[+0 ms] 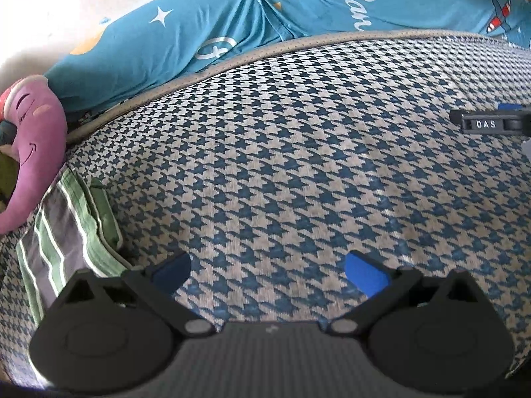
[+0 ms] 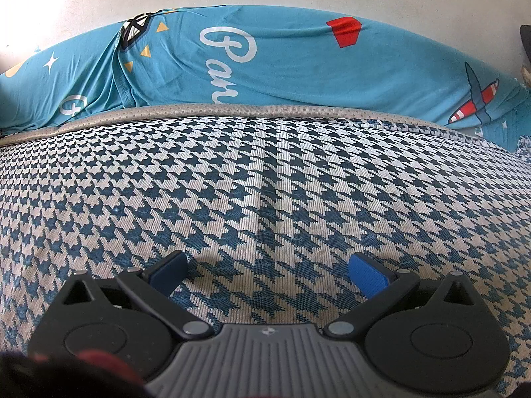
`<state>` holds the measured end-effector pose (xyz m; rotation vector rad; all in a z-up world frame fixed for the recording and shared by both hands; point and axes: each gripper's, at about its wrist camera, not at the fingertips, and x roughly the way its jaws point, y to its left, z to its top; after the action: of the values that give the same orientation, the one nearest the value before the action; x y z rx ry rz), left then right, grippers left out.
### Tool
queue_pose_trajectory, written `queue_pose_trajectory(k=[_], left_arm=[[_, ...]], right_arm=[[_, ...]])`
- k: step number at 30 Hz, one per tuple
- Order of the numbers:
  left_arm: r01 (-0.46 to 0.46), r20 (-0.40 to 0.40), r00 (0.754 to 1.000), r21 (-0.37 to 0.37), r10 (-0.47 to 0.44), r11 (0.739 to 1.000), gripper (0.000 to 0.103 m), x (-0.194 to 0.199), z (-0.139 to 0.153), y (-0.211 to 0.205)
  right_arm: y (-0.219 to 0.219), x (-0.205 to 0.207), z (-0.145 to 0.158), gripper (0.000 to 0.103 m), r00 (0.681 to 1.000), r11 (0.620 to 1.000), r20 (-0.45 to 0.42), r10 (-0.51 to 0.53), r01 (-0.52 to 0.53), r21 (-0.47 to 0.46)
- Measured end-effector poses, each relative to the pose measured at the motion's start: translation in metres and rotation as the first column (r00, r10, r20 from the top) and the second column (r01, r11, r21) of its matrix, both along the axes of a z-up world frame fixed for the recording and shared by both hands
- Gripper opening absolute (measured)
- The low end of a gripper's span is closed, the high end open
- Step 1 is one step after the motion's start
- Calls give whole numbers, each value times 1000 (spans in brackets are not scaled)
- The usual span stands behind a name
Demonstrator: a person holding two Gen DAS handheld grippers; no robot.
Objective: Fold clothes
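Observation:
A green, grey and white striped garment (image 1: 71, 232) lies folded at the left of the houndstooth-patterned surface (image 1: 282, 165). My left gripper (image 1: 268, 273) hovers open just right of it, nothing between its blue pads. In the left wrist view the tip of my right gripper (image 1: 488, 121) shows at the far right edge. My right gripper (image 2: 268, 273) is open too, close above the bare houndstooth surface (image 2: 265, 182), holding nothing. The striped garment does not appear in the right wrist view.
A teal printed fabric (image 1: 265, 16) (image 2: 282, 66) with white lettering, stars and planes lies beyond the surface's grey piped edge (image 2: 232, 111). A purple plush toy (image 1: 30, 146) sits at the far left, behind the striped garment. A pale wall rises behind.

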<state>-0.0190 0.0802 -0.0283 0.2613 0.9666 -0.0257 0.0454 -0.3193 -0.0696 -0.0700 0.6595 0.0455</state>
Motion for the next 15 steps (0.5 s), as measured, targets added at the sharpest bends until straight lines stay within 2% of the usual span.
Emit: queue_pose_trajectory(k=[3,7,15], left_arm=[[-18,6,1000,-23,18,1000,103,-1,-5,13],[-84,-29,996,-111,81,990,103,5,-6,33],[-105,-39,994,-112,101,988,103,9,-13,43]], right_arm=[[0,0,0,103,1000,1000,0,0,0,0],[0,0,1,103,1000,1000,0,-1,1,0],[0,0,1,103,1000,1000,-1,-2,2,-1]])
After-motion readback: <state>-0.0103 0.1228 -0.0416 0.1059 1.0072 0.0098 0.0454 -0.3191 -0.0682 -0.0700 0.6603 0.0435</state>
